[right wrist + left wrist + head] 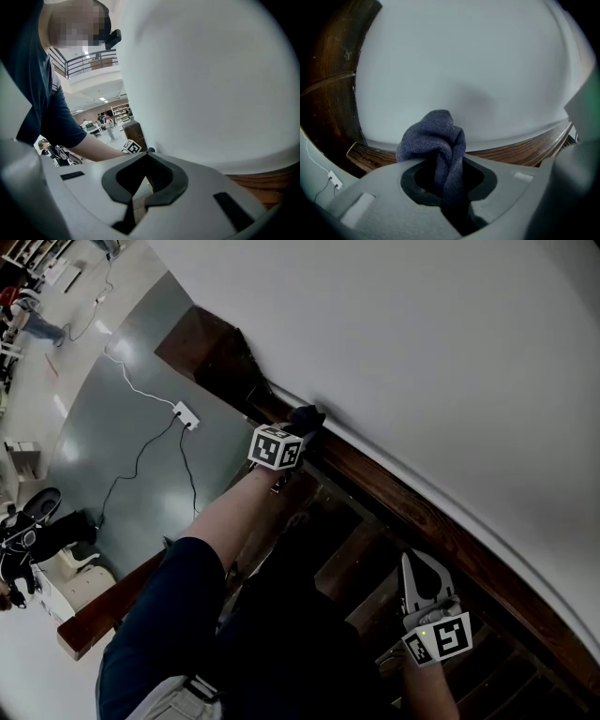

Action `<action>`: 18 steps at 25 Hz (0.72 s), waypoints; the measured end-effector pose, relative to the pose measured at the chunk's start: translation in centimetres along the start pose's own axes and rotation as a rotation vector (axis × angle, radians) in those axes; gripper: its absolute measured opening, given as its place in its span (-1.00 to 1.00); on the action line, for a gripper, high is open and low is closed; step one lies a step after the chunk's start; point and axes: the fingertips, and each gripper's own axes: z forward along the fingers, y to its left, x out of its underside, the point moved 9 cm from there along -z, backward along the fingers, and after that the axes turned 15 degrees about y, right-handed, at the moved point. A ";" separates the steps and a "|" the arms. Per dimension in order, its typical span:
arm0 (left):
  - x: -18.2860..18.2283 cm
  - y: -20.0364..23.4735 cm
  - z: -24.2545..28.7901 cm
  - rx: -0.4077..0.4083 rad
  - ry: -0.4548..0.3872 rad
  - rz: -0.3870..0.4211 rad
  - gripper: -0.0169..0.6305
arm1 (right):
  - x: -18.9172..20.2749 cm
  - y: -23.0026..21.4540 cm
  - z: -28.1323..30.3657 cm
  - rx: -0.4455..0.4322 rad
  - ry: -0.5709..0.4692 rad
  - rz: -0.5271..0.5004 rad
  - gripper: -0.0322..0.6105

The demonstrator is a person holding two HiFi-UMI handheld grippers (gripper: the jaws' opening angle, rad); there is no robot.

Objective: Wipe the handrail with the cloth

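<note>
Working on a dark-treaded staircase (pixel 361 554) set against a plain white wall (pixel 422 352). Looking steeply down past it onto a glossy grey-green floor (pixel 112 456), with a white cable (pixel 141 392) trailing to a white power strip (pixel 186 414). Following the handrail (pixel 375 479), dark brown wood with visible grain, along the foot of the wall from the upper left of the head view to its lower right corner.

Clamping a bunched blue-grey cloth (pixel 436 138) in the left gripper (pixel 443 168), closing the jaws narrowly on the fabric and leaving a wad bulging beyond the tips. Setting that cloth against the handrail where it meets the wall, on the upper stretch just below a darker wooden post (pixel 211 348). Holding the right gripper (pixel 146 161) lower down the stairs, just beside the handrail's underside, with the jaws drawn together and gripping nothing.

Noting black-and-white square markers on the left cube (pixel 277 448) and the right cube (pixel 438 638).

Getting the wider room only from the right gripper view:
- a dark blue sleeve (pixel 51 117) and a bare forearm (pixel 101 151) reaching toward the left gripper
- a railed balcony (pixel 84 61) overhead
- shelving (pixel 119 111) and small distant people at the back

Getting the cloth's weave and the handrail's grain only from the left gripper view. Getting the stair treads and both grippers together only from the head view.
</note>
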 end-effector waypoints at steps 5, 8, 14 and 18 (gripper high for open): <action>0.1 2.2 -0.2 -0.041 0.004 -0.004 -0.70 | 0.3 0.3 0.9 -0.019 0.015 -0.005 -0.88; 0.2 2.5 -0.2 -0.055 0.025 -0.010 -0.70 | 0.1 0.5 1.5 -0.029 0.009 -0.014 -0.88; 0.3 -0.7 -0.5 -0.036 0.056 0.025 -0.70 | -1.1 1.0 0.3 -0.017 -0.035 -0.024 -0.88; 0.2 -4.5 -1.1 0.014 0.057 0.067 -0.70 | -1.1 1.2 -1.5 0.007 -0.068 -0.014 -0.88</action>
